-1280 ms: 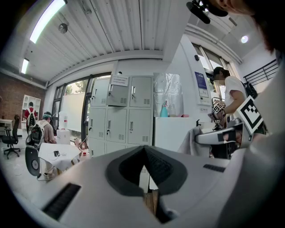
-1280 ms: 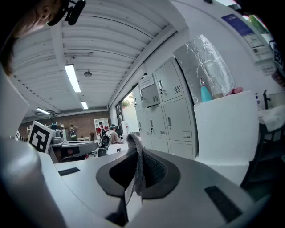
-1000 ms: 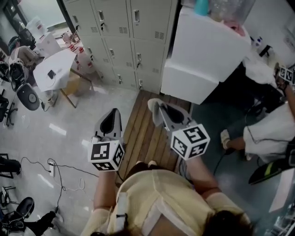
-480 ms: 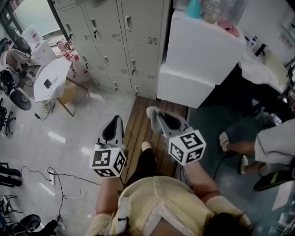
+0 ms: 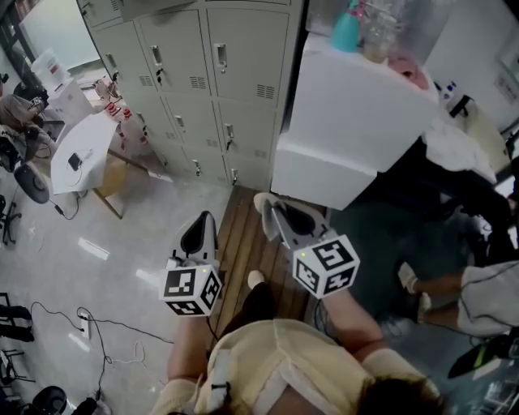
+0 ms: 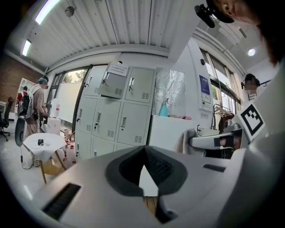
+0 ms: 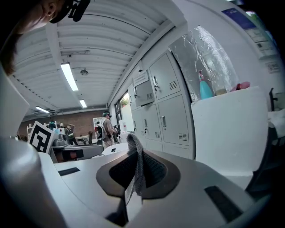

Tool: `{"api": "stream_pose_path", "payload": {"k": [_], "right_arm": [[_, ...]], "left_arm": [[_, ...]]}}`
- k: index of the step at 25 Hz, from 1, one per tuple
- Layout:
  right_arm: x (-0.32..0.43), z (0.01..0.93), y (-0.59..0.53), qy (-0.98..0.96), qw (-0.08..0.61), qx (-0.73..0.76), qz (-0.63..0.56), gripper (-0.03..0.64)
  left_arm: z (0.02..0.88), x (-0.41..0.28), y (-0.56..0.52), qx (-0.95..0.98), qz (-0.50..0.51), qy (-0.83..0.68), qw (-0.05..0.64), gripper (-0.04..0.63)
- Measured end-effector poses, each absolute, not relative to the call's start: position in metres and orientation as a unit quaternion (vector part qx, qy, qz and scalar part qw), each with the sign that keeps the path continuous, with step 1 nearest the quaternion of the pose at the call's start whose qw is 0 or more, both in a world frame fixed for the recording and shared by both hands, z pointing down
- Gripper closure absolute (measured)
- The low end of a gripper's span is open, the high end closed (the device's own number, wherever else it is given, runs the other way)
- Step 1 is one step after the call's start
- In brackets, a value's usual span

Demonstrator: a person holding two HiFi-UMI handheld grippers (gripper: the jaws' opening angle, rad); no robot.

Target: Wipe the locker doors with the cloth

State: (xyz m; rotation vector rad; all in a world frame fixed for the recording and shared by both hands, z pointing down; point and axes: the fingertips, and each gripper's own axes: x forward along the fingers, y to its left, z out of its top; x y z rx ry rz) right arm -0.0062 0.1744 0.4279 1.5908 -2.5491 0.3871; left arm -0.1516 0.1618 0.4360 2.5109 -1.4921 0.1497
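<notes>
Grey metal lockers (image 5: 211,81) with several doors stand ahead, also seen in the left gripper view (image 6: 120,118) and in the right gripper view (image 7: 167,104). A grey cloth (image 7: 136,162) sticks up between the jaws of my right gripper (image 7: 133,151), which is shut on it. In the head view the cloth (image 5: 263,204) hangs at the tip of the right gripper (image 5: 274,212), well short of the doors. My left gripper (image 5: 199,220) is held beside it, jaws shut with nothing between them (image 6: 143,149). Both point at the lockers from some way off.
A white cabinet (image 5: 357,113) stands right of the lockers with a teal spray bottle (image 5: 350,14) on top. A wooden floor board (image 5: 243,239) lies underfoot. A white table (image 5: 77,146) and cables (image 5: 105,324) are at left. A seated person (image 5: 486,284) is at right.
The lockers and white cabinet have grown larger and nearer in the head view as the person steps toward them. Both grippers keep their pose, the cloth still held.
</notes>
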Motion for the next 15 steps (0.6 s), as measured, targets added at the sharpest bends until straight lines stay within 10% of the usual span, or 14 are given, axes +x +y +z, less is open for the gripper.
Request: {"api": "stream_pose_path", "payload": {"k": [15], "right_arm": [[-0.015,0.399,0.039,-0.861,0.051,0.494,0.107,0.598]], "left_arm": [[0.417,-0.155,0.042,0.84,0.05,-0.531,0.097,0.594]]}}
